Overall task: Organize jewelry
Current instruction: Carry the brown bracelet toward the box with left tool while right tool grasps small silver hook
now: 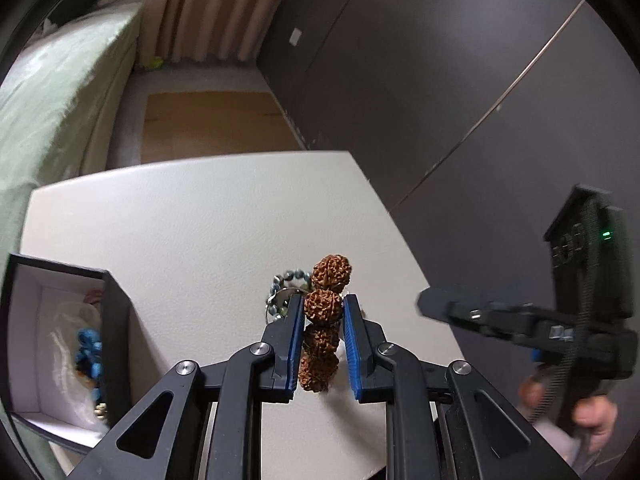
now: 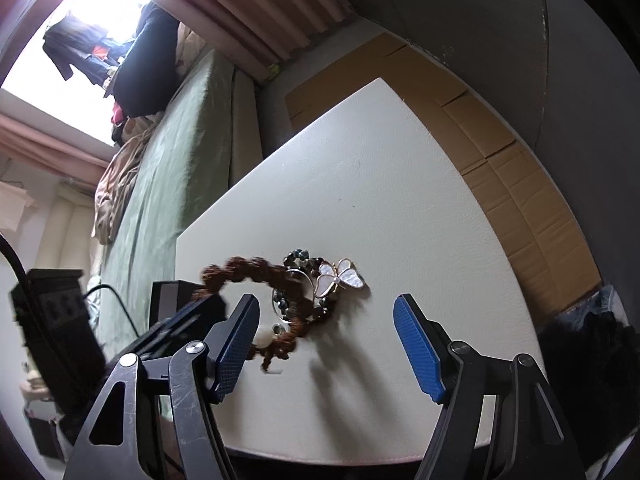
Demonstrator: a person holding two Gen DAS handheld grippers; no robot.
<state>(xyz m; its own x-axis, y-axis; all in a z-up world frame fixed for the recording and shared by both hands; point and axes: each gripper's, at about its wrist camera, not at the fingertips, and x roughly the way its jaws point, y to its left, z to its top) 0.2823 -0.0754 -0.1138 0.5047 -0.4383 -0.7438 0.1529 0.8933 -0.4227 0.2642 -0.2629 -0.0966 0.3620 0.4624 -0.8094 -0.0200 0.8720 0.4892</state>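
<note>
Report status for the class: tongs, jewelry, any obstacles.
Left tongs shut on brown seed bracelet. Right tongs open, empty. Butterfly brooch and dark bead bracelet on table. Nothing blocking.

Your left wrist camera sits just behind the left gripper and looks steeply down along its fingers at the white table, close above it, facing the dark wall and the curtain. Your right wrist camera sits behind the right gripper, also tilted down and close, facing the bed and the window. Both views share the table top and the pile of jewelry lying on it, and each catches the other gripper at its edge.
</note>
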